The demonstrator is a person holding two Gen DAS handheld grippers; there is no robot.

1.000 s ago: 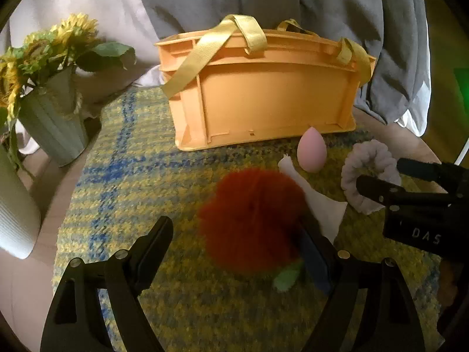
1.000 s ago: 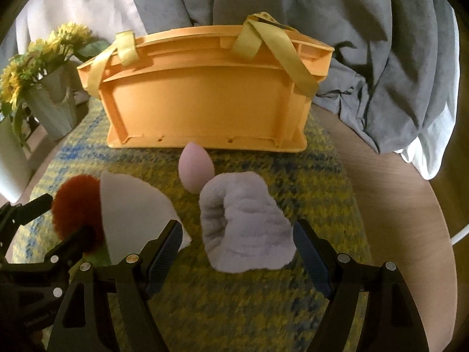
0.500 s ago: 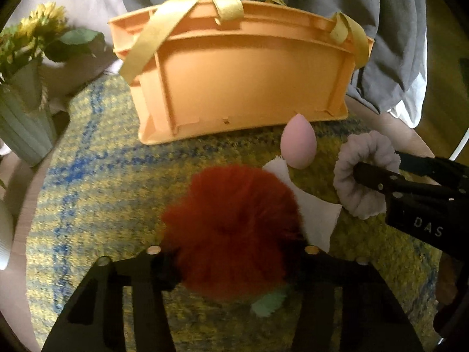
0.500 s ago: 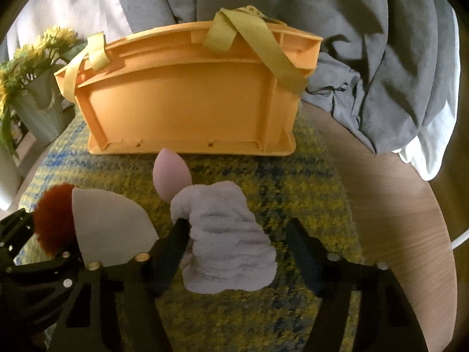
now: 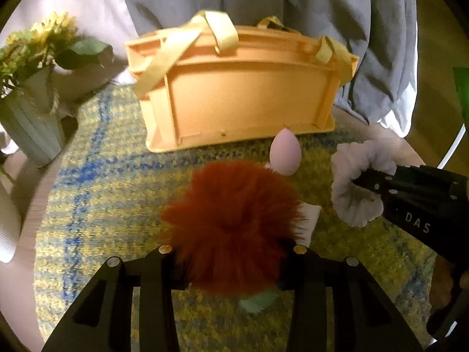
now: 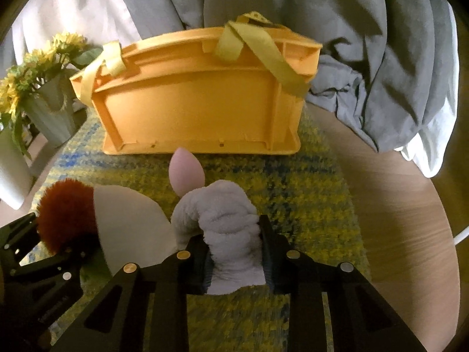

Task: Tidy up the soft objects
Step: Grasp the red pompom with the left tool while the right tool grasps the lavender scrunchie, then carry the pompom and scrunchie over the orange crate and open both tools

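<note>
The left gripper (image 5: 231, 252) is clamping a fluffy rust-red pom-pom (image 5: 231, 223), its black fingers pressing into the fur on both sides; a pale green tuft (image 5: 258, 303) is showing beneath the ball. The right gripper (image 6: 234, 252) is squeezing a fuzzy lavender-white scrunchie (image 6: 225, 234) between its two fingers, the fabric bunching up between them. In the left wrist view the same scrunchie (image 5: 354, 182) is sitting at the tip of the right gripper (image 5: 381, 184), just right of the pom-pom.

A pink egg-shaped makeup sponge (image 6: 186, 173) is standing upright on the yellow-and-blue woven mat (image 6: 307, 199), just behind the scrunchie and near the front wall of the orange plastic basket with yellow fabric straps (image 6: 199, 108). A white teardrop-shaped pad (image 6: 129, 228) is lying between the pom-pom (image 6: 66, 214) and the scrunchie, in line with the left gripper (image 6: 58, 249); whether it is touching the mat cannot be told.

The mat is covering a round wooden table (image 6: 395, 205). A ribbed pale-green vase of yellow sunflowers (image 6: 49, 111) is standing left of the basket. Grey and white draped fabric (image 6: 351, 29) is hanging behind the basket.
</note>
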